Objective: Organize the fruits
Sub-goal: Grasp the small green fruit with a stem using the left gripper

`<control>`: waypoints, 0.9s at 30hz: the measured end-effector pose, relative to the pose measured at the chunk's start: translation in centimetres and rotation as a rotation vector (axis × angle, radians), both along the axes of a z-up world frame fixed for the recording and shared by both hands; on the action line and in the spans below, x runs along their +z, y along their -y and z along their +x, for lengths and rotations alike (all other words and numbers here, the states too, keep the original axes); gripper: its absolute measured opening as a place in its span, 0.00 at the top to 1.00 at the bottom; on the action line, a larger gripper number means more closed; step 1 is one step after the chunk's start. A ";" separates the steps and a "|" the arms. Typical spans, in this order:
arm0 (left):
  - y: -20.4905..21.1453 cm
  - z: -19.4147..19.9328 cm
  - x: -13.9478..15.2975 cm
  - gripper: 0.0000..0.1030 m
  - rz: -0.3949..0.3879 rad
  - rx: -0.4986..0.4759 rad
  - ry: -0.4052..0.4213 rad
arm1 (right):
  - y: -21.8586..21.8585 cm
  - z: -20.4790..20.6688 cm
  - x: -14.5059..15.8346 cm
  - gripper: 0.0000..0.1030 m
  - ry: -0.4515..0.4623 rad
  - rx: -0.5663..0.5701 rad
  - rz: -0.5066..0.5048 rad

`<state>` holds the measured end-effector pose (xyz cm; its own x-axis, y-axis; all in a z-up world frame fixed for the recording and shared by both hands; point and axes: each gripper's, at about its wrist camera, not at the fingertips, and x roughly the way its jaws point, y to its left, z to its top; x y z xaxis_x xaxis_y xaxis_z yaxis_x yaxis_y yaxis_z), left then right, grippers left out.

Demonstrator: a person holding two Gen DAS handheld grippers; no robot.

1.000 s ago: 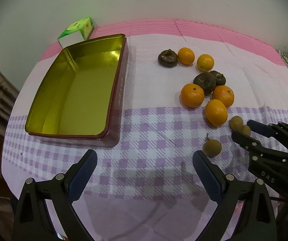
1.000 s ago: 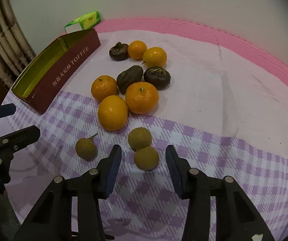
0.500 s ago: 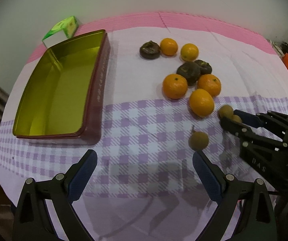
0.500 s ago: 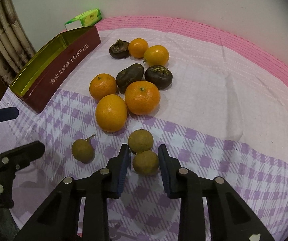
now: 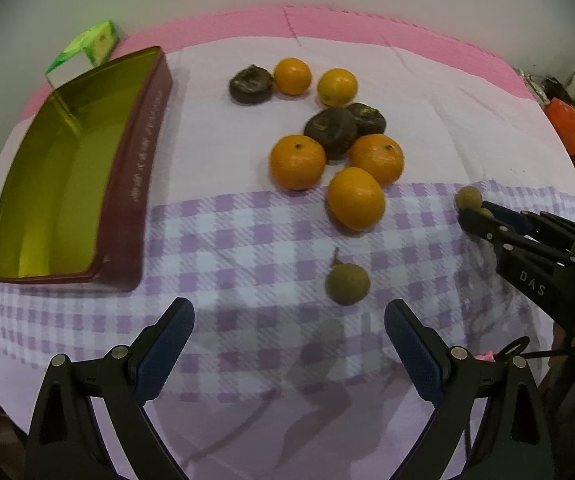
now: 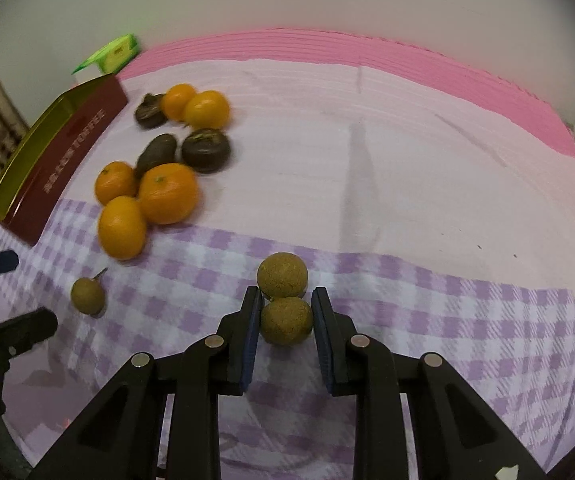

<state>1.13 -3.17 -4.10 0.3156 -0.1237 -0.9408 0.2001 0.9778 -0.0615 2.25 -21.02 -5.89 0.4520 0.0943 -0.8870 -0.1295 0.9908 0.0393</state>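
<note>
My right gripper (image 6: 286, 318) is shut on a small brown longan (image 6: 286, 321); a second longan (image 6: 282, 275) touches it just beyond the fingertips. A third longan with a stem (image 6: 87, 295) lies left, also in the left wrist view (image 5: 347, 283) just ahead of my open, empty left gripper (image 5: 289, 346). Several oranges (image 5: 356, 198) and dark brown fruits (image 5: 330, 128) cluster mid-table. An open red toffee tin with gold inside (image 5: 67, 176) stands at the left. The right gripper (image 5: 487, 218) shows at the right in the left wrist view.
The table has a pink and purple-checked cloth (image 6: 407, 184). A green and white carton (image 5: 87, 46) lies behind the tin. A white wall is at the back. Orange and red clutter (image 5: 571, 116) sits off the table's right side.
My right gripper closed on the near longan and has shifted right with it, the second longan moving along. The left gripper moved closer to the stemmed longan and stayed open.
</note>
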 end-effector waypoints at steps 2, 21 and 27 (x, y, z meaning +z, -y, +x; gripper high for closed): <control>0.6 0.3 -0.2 0.08 -0.001 -0.007 -0.011 | 0.3 0.1 0.0 0.77 0.000 -0.010 0.013; 2.8 2.4 -1.7 0.52 -0.029 -0.028 -0.064 | 0.6 -0.2 -0.1 0.76 0.006 -0.023 0.046; 2.4 2.6 -1.9 0.70 -0.035 -0.030 -0.065 | 0.6 -0.2 -0.1 0.76 0.006 -0.022 0.046</control>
